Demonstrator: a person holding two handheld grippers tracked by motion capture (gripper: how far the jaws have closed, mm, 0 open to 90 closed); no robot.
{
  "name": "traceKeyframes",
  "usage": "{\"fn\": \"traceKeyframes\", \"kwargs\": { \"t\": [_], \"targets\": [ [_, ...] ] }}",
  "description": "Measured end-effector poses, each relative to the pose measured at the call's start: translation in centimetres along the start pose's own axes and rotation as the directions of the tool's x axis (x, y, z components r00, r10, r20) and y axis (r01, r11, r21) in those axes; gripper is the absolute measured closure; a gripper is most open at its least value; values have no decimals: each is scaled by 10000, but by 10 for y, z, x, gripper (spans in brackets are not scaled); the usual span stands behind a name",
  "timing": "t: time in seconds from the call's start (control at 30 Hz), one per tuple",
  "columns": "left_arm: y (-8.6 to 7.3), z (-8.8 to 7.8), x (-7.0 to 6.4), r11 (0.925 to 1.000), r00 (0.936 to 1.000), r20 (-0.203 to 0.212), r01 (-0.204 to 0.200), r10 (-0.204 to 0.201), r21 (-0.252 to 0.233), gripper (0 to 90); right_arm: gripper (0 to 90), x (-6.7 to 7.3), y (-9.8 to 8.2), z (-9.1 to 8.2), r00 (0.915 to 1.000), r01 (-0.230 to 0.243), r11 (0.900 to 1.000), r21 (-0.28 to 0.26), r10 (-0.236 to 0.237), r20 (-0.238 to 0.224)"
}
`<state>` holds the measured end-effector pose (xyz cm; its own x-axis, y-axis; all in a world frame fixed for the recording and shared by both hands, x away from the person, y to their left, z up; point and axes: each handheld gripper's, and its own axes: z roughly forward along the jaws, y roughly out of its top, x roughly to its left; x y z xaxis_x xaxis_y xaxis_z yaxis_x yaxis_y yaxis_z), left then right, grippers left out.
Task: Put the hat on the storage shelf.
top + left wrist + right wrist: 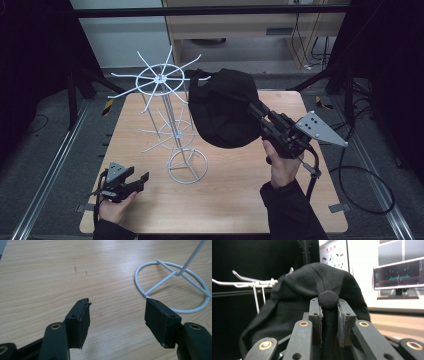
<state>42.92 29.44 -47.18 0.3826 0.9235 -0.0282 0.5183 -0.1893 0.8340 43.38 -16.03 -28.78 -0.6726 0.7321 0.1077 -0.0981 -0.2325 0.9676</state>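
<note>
A black cap (222, 112) hangs in the air beside the top tier of a white wire rack (160, 80) that stands mid-table. My right gripper (256, 109) comes in from the right and is shut on the cap's crown. In the right gripper view the pads pinch the fabric just under the cap's top button (328, 299), with the rack's hooks (249, 281) behind the cap at left. The cap's far edge overlaps one hook; whether it rests on it I cannot tell. My left gripper (142, 179) lies low near the front left, open and with nothing between its fingers (117, 312), beside the rack's base ring (137, 281).
The wooden table (235, 200) has bare room in front and to the right of the rack. A lower tier of wire arms (172, 131) sticks out from the rack's pole. Black frame posts and a trailing cable (370, 175) flank the table.
</note>
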Motion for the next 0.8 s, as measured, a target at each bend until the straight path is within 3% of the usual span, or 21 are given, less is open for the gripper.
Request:
{"fn": "traceKeyframes", "kwargs": {
  "t": [0.33, 0.57, 0.8],
  "targets": [
    [0, 0, 0, 10000, 10000, -14, -34, 34, 17, 369, 723, -7, -35, 6, 9973, -594, 9913, 1178, 640, -356],
    [0, 0, 0, 10000, 10000, 5, -43, 43, 9, 368, 644, -4, -46, 13, 9976, -344, 9828, 1817, 448, -532],
    [0, 0, -1, 10000, 10000, 10, -48, 48, 3, 368, 492, -11, -45, 6, 9998, 159, 9733, 2289, -124, -171]
  ]
}}
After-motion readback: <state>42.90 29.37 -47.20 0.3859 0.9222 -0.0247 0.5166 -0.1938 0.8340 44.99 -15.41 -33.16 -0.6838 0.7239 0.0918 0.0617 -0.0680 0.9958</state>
